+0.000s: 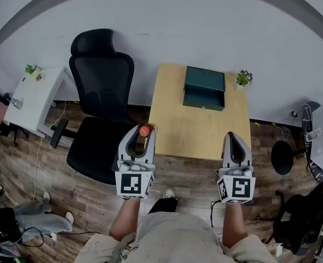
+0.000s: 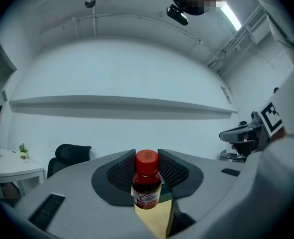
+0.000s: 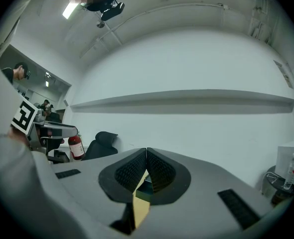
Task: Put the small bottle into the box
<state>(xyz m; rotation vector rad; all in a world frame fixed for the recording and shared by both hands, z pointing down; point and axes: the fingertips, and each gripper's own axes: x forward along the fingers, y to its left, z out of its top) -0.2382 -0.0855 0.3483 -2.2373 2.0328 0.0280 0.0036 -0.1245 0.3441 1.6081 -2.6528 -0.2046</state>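
Small bottle first: red cap, dark body, pale label, standing upright and pinched at its shoulders by the left hand-held gripper, whose pads press on it from both sides. In the head view it hangs over the near left corner of the wooden table, well apart from its target. That target, the dark teal box, sits at the far edge of the table by the wall, with a small potted plant just beside it on the right. The lid looks tipped up at the back, but I can't be certain from up here, and whether anything lies inside I can't tell either. The right hand-held gripper is level with the near right edge of the table, jaws pressed together with nothing in them. So by my reading this is the carry stage: bottle picked, not yet delivered. The next move calls for taking the bottle across the tabletop to a spot over the box's opening, keeping it upright, lowering it in and only then spreading the jaws. If that lid turns out to be down, the free right gripper would have to lift it.
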